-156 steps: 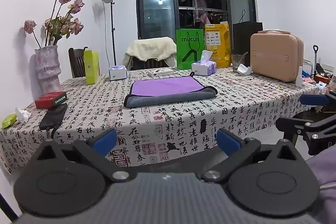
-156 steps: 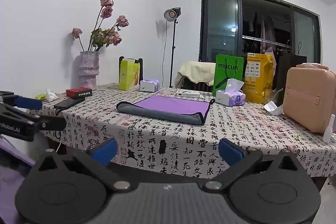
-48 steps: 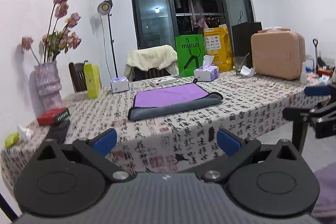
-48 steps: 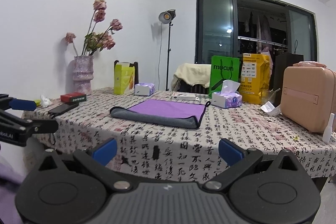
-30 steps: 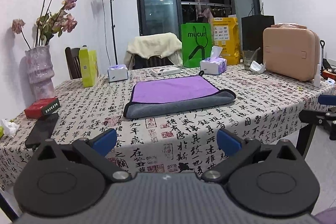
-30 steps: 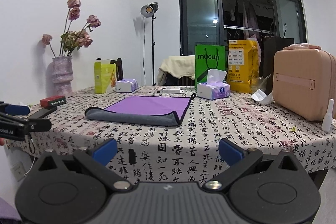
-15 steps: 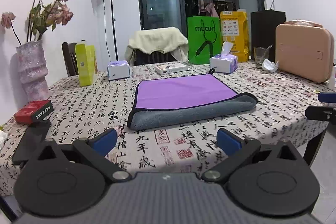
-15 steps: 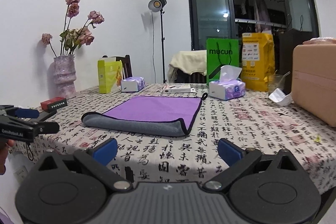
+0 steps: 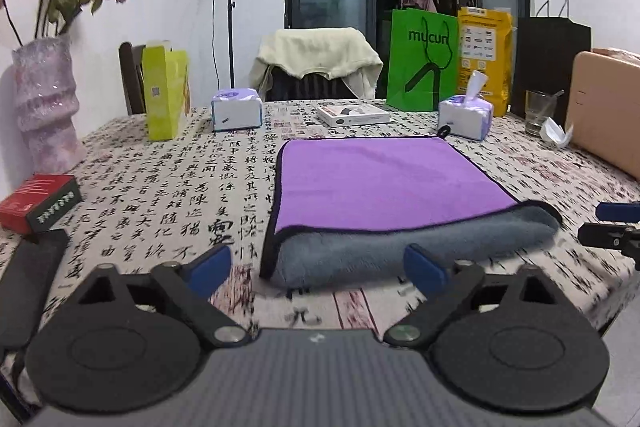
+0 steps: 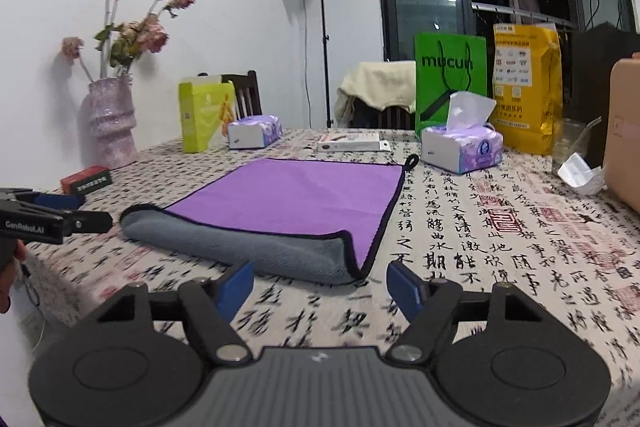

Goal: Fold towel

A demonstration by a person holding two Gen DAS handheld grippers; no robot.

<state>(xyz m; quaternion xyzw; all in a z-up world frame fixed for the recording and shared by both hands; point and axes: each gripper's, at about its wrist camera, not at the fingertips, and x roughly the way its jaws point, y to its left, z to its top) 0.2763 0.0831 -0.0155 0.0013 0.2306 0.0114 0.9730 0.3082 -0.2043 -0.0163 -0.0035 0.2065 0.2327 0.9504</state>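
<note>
A: Two grippers, both spread wide and empty. Left gripper (image 9: 318, 265) sits low at 6 o'clock in its own view, right gripper (image 10: 320, 285) the same in its view. Neither touches cloth.

B: Where's the towel (image 9: 384, 183)?

A: Flat on the table (image 9: 180, 195), mid-table, purple side up. The near edge looks rolled or doubled over, so a grey band faces the grippers. In the left view it lies at 12 o'clock from the jaws, with its near left corner just beyond the left finger. In the right view the towel (image 10: 296, 203) runs off toward 11 o'clock, and its near right corner is just ahead between the fingers.

B: Step?

A: Approach, I'd say. No grasp so far. One fold may be in already, going by that grey band, but I can't tell for sure.

B: Next move?

A: Probably each gripper goes forward and down onto its own near corner, closes on both layers, then lifts and carries toward the far edge at 12 o'clock. Both should pinch level or the fold skews.

B: Clutter?

A: Tissue pack (image 10: 462, 147) and a white box (image 9: 354, 115) sit past the far edge, near it. A red box (image 9: 38, 203) is well off at 9 o'clock in the left view. None of it is touching the towel.
</note>
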